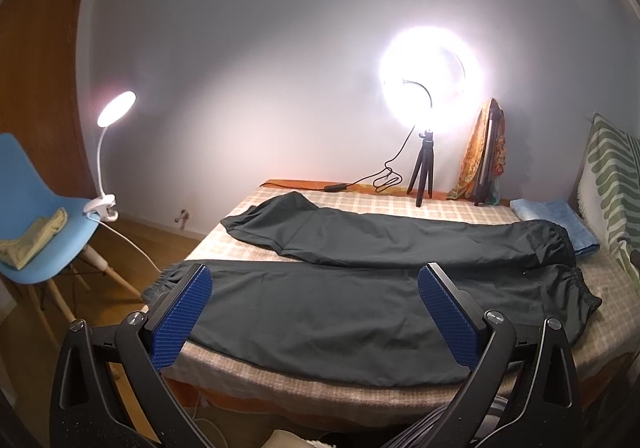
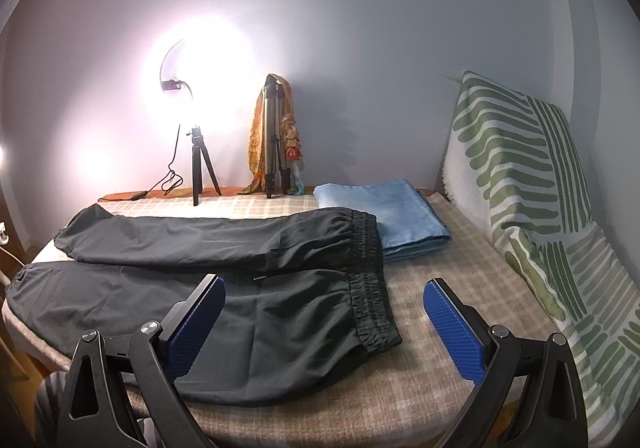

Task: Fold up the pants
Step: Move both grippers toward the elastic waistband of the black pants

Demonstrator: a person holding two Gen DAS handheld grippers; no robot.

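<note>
Black pants (image 1: 360, 288) lie spread flat on the checked bed cover (image 1: 400, 203), the two legs side by side, the elastic waistband (image 2: 372, 288) at the right and the cuffs at the left. My left gripper (image 1: 314, 288) hovers open above the near leg, blue pads wide apart, holding nothing. My right gripper (image 2: 324, 302) is open too, poised over the waistband end of the pants (image 2: 200, 280), with its right pad above the bare bed cover (image 2: 460, 260). Neither gripper touches the cloth.
A folded light blue towel (image 2: 384, 215) lies just beyond the waistband. A lit ring light on a small tripod (image 1: 424, 171) and a folded tripod draped with an orange scarf (image 2: 276, 139) stand at the back. A green-patterned cushion (image 2: 532, 183) lines the right side. A blue chair (image 1: 44, 215) with a clip lamp stands left.
</note>
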